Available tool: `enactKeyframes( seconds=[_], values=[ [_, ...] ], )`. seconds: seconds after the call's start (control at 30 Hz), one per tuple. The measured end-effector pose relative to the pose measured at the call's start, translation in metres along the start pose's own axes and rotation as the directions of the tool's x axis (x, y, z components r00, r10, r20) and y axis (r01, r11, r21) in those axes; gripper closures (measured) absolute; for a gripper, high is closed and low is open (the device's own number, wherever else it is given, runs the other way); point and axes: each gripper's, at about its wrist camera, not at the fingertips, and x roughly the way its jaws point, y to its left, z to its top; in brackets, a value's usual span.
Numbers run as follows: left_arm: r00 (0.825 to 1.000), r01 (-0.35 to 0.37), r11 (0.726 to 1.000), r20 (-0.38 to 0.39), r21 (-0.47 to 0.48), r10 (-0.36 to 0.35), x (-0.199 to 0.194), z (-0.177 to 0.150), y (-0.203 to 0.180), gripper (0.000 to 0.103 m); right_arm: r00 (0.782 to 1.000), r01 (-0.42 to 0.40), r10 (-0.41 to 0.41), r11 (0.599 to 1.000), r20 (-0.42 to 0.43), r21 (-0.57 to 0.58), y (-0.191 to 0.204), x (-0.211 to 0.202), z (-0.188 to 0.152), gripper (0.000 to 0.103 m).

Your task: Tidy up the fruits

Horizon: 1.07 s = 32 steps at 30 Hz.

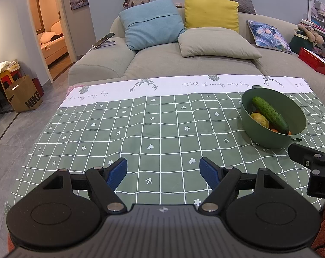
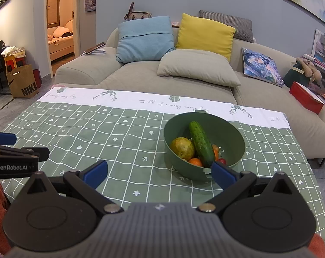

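A green bowl (image 2: 231, 135) stands on the checked tablecloth (image 2: 119, 142), right of the middle. In it lie a cucumber (image 2: 201, 143), a yellow-green round fruit (image 2: 182, 148), an orange (image 2: 195, 162) and a small red fruit (image 2: 222, 161). My right gripper (image 2: 160, 171) is open and empty, just in front of the bowl, its right fingertip near the rim. My left gripper (image 1: 163, 171) is open and empty over bare cloth, to the left of the bowl (image 1: 291, 109). The cucumber (image 1: 270, 111) also shows in the left wrist view.
A grey sofa (image 2: 162, 75) with blue, yellow and beige cushions stands right behind the table. A Nike paper bag (image 2: 22, 83) sits on the floor at the left. A red box (image 2: 304, 96) lies on the sofa at the right.
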Motion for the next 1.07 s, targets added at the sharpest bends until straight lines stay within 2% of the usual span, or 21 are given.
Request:
enactKeyframes(
  seconds=[1.07],
  values=[
    [0.999, 0.032, 0.999, 0.016, 0.012, -0.032, -0.0074, 0.0024, -0.0024, 0.014, 1.0, 0.001, -0.001, 1.0, -0.002, 0.003, -0.0012, -0.0005, 0.0, 0.005]
  ],
)
